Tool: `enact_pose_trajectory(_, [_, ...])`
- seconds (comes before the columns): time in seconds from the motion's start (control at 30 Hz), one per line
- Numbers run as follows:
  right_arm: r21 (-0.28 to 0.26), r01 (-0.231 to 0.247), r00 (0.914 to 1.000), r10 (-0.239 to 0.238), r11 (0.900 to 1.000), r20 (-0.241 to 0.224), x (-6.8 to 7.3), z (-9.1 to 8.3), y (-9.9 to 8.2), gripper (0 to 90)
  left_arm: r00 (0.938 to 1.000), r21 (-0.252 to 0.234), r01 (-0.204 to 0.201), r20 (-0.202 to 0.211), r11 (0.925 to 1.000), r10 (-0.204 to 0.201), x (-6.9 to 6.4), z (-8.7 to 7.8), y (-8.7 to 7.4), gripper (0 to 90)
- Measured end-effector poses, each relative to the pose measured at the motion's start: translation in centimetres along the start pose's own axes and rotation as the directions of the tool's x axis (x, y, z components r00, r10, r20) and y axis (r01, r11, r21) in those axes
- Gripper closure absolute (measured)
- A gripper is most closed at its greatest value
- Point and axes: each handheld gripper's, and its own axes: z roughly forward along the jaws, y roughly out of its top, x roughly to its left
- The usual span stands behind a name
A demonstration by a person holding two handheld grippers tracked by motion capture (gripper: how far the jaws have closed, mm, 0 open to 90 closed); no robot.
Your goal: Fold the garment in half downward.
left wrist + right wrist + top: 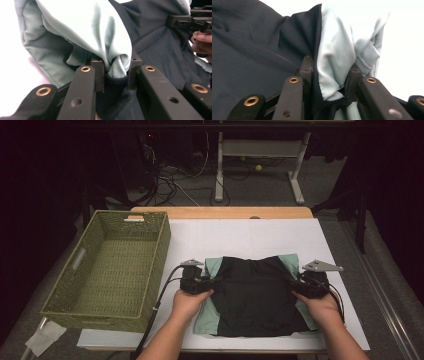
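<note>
A black garment (255, 292) with pale mint-green sleeves lies flat on the white table top (250, 232). My left gripper (207, 281) is at the garment's left edge, shut on a bunch of mint sleeve and black cloth (117, 66). My right gripper (297, 282) is at the garment's right edge, its jaws pinching mint and black fabric (332, 75). In the left gripper view my left gripper (116, 68) points across the black cloth toward the right gripper (190, 21) and the hand (201, 42) that holds it. In the right gripper view the right gripper (332, 72) has black cloth to its left.
A green woven basket (95, 317) with nothing in it stands at the table's left edge, close to my left hand. Bare white surface lies beyond the garment. Past the table's far wooden edge (220, 212) the floor holds cables (170, 182) and a desk frame (260, 150).
</note>
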Motion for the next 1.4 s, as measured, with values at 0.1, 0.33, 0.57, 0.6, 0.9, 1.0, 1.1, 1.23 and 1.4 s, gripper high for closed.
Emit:
enact_pose_trajectory(0.1, [0.018,-0.057,0.9961,0.058,0.9982,-0.067,-0.7,0.8,-0.2,59.7,0.9998,0.017,0.01,0.019,0.9998,-0.01,0.3,0.2,-0.1,69.2])
enact_pose_trajectory(0.33, [0.072,-0.053,0.9926,0.061,0.9959,-0.105,-0.4,1.3,-0.4,34.5,0.9993,0.057,-0.034,-0.013,0.9978,0.035,-0.4,-0.3,-0.2,41.5])
enact_pose_trajectory(0.57, [0.025,-0.019,0.9992,0.02,0.9995,-0.036,0.1,-0.7,-0.6,13.9,0.9808,0.081,-0.132,-0.134,0.988,0.142,-2.4,-1.8,-1.0,18.6])
enact_pose_trajectory(0.6, [0.015,-0.019,0.9995,0.02,0.9997,-0.025,0.1,-1.1,-0.6,11.7,0.9811,0.072,-0.132,-0.133,0.9886,0.141,-2.5,-2.1,-1.3,18.6])
enact_pose_trajectory(0.9, [-0.061,0.014,0.9996,-0.013,0.998,0.024,1.7,-5.1,-2.3,13.9,0.9695,0.08,-0.18,-0.154,0.9804,0.191,-4.3,-3.9,-4.2,18.8])
enact_pose_trajectory(1.0, [-0.076,0.033,0.9988,-0.03,0.9966,0.039,2.8,-6.1,-3.4,17.4,0.9557,0.072,-0.26,-0.124,0.9629,0.267,-5.7,-4.5,-5.4,26.6])
enact_pose_trajectory(1.1, [-0.082,0.019,0.9991,-0.016,0.9964,0.039,3.6,-6.8,-4.8,28.5,0.9428,0.09,-0.322,-0.062,0.9426,0.328,-7.2,-4.2,-5.8,33.4])
enact_pose_trajectory(1.23, [-0.033,0.031,0.9995,-0.031,0.999,0.012,4.7,-7.2,-6.4,39.9,0.9197,0.134,-0.384,-0.034,0.9138,0.391,-8.5,-2.8,-6.1,41.1])
enact_pose_trajectory(1.4, [0.039,0.041,0.9991,-0.04,0.9984,-0.013,5.3,-6.3,-7.2,51.4,0.8972,0.217,-0.419,-0.05,0.8816,0.439,-8.5,-1.7,-6.7,66.3])
